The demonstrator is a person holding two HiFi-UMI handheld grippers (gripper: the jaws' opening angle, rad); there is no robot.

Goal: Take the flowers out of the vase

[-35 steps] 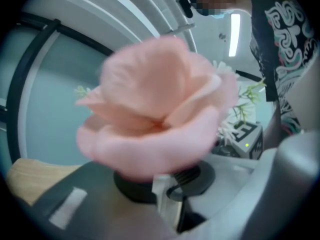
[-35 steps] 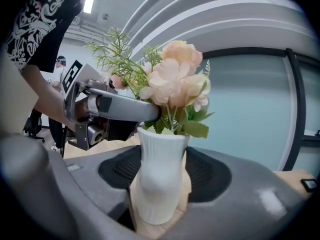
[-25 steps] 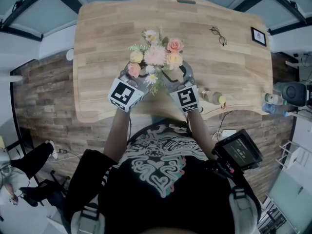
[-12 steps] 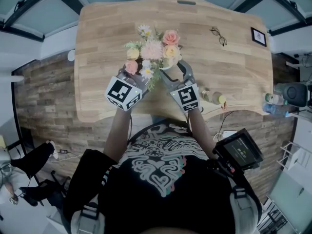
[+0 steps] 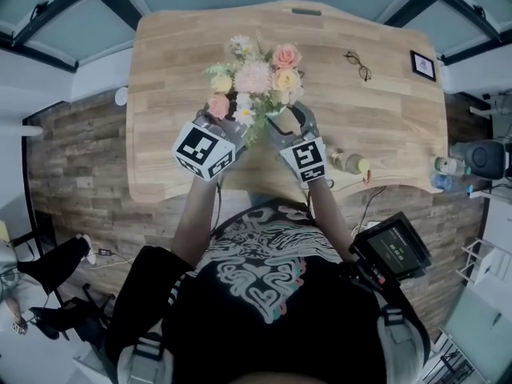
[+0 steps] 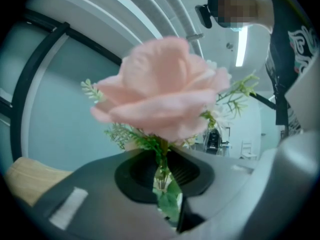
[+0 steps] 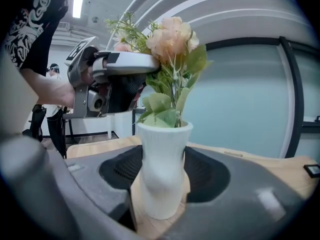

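Spreading beneath both tongs, the wooden table (image 5: 384, 134) looks the same as a second ago. What has moved is the bunch of flowers (image 5: 252, 78). It has climbed with the left tongs (image 6: 167, 184), so in the head view its blooms now sit further out over the boards, beyond the tips of both tongs.

The right tongs (image 7: 162, 184) have kept their place, and so has the white vase (image 7: 162, 159) between their jaws. Those jaws stand wide and lie against its ribbed sides, holding it down on the table. The left tongs are nearly closed and grip the flowers by their green stems (image 6: 161, 176), just under a pink rose (image 6: 160, 91) that fills their view. The right gripper view shows them above the vase's mouth and to its left.

The pull looks to be under way but only partly done. Leaves (image 7: 162, 111) crowd the rim of the vase, straight above the jaws of the right tongs, so the lower ends of the stems are most likely still inside. To finish, the left tongs would need to go on upward until the stems clear the rim, while the right tongs keep the vase pinned. The likely trouble is those leaves catching on the rim and dragging or tipping the vase if the right grip is slack.
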